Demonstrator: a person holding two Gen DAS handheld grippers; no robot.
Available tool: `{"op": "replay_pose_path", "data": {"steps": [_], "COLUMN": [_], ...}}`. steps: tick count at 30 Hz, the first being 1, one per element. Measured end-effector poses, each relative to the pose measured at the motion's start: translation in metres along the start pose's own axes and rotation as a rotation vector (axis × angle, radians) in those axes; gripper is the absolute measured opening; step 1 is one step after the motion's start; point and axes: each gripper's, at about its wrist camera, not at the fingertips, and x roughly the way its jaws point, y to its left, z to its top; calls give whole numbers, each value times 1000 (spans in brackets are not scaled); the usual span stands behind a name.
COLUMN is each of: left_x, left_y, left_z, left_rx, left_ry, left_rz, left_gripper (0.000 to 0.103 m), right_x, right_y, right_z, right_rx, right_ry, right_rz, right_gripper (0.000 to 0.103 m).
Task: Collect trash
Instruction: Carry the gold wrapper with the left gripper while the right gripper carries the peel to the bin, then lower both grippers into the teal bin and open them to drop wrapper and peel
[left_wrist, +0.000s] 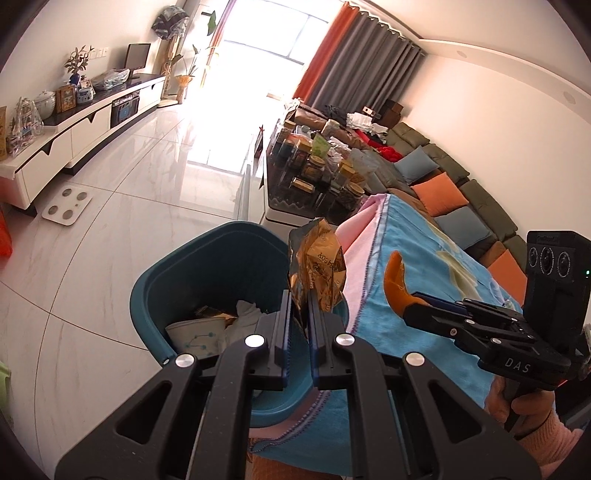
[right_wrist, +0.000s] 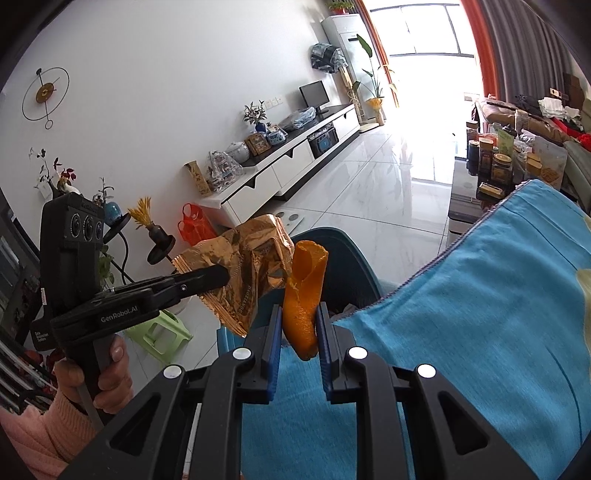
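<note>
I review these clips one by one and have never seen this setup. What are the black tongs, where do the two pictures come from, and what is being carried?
A person holds a hand-operated gripper in each hand; each carries a camera looking along its fingers, giving one picture per hand. The left gripper is shut on a crumpled gold foil snack wrapper, over the teal plastic trash bin, which already holds paper scraps. The right gripper is shut on a curled orange peel, at the edge of the blue towel-covered table beside the bin. Each gripper also shows from the side in the other's picture.
</note>
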Motion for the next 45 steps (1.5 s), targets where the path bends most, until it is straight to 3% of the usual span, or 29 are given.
{"op": "replay_pose_path", "data": {"steps": [29,34,38,45], "left_x": [90,109,122,106], "left_y": [24,35,40,29], "left_z": [10,9,3,-1], "left_rx": [-44,-71,-108,-77], "left_ry": [79,91,104,62], "left_rz": [93,96,98,78], "left_gripper": [9,19,23,31], "right_x": [79,81,76,55], "right_y": [7,-1,-4,-14], "right_z": [30,30,28,21], "right_rx": [34,74,87,97], "right_ry": [141,143,127,94], "right_rz": [-48,-48,-41,-21], "right_gripper": [20,29,29,29]}}
